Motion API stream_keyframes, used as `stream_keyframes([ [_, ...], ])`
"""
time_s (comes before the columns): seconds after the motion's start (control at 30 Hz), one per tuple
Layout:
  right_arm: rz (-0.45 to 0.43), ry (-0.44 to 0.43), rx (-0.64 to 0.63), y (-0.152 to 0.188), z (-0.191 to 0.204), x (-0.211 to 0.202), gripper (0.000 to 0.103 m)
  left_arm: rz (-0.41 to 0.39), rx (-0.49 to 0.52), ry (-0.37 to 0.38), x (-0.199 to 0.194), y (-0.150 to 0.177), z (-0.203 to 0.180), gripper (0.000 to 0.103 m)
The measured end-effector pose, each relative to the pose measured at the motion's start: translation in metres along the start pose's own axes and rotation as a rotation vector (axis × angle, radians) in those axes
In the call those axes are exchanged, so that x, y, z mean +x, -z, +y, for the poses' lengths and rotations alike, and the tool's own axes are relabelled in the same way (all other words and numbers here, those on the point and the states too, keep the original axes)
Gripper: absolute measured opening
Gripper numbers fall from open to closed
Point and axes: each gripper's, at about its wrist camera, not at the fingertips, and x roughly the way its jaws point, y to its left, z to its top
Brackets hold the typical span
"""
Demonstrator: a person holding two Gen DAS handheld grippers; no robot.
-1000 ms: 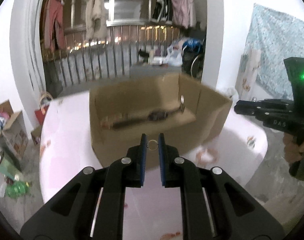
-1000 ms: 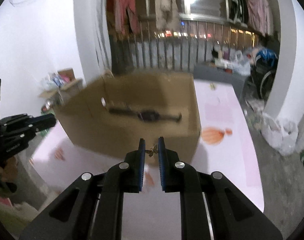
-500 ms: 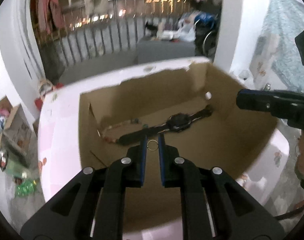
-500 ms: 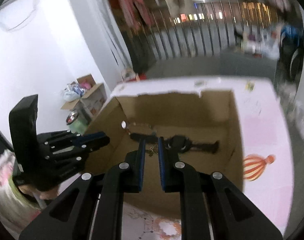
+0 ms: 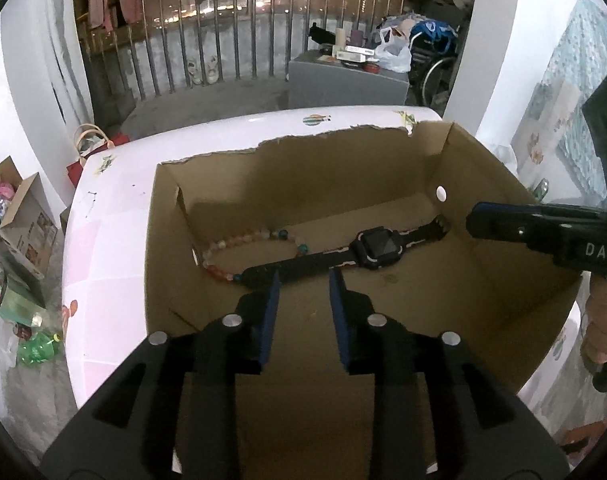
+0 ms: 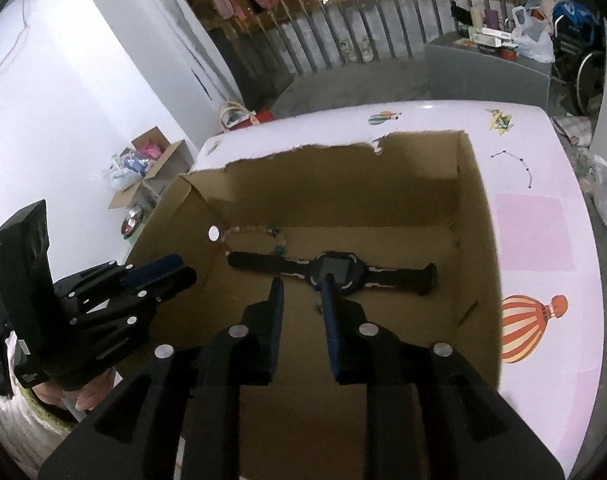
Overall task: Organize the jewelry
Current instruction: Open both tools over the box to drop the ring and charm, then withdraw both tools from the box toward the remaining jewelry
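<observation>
Left wrist view: left gripper is angled down over the cardboard box, fingers parting, nothing visible between them. Inside the box: black watch lying flat across the floor, bead bracelet curled at its left strap end, touching or overlapping it, can't tell which. No small ring visible on the box floor from here. Risk, as I read it: anything tiny let go at this height could bounce or roll under the watch strap, or tangle with the beads, since the release point sits just short of the strap. Right gripper comes in from the right over the box's right wall, pointing toward the watch.

Right wrist view: right gripper also tilted down into the box, fingers parting, gap empty. A small dark speck sits on the box floor just beside the right finger tip; too small to say if it's jewelry. Watch lies just beyond the fingertips, and the right finger overlaps its face in the picture. Risk: pushing lower would knock the watch or scuff its face. Left gripper hovers at the box's left wall; both tools share one box opening, so a sideways move could clip the other one or catch the torn far rim. Box rests on the pink bench.
</observation>
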Motion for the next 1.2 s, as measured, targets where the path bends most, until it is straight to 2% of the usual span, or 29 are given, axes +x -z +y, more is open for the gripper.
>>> stream_keyframes([
  [0.37, -0.059, 0.02, 0.002, -0.002, -0.003, -0.022, 0.022, -0.058, -0.047, 0.005, -0.019, 0.001, 0.012, 0.025],
  [0.5, -0.076, 0.022, -0.006, 0.0, -0.002, -0.029, 0.029, -0.082, -0.053, 0.008, -0.029, 0.003, 0.015, 0.025],
  [0.7, -0.119, 0.023, -0.028, 0.009, 0.002, -0.046, 0.031, -0.126, -0.054, 0.013, -0.052, 0.011, 0.017, 0.027],
  [0.83, -0.17, 0.033, -0.055, 0.022, 0.005, -0.064, 0.031, -0.165, -0.053, 0.018, -0.073, 0.028, 0.017, 0.028],
  [1.07, -0.276, 0.045, -0.115, 0.064, 0.009, -0.103, 0.031, -0.245, -0.03, 0.018, -0.112, 0.069, 0.017, 0.03],
  [1.2, -0.306, 0.051, -0.136, 0.091, 0.01, -0.118, 0.031, -0.254, -0.005, 0.022, -0.126, 0.092, 0.014, 0.033],
])
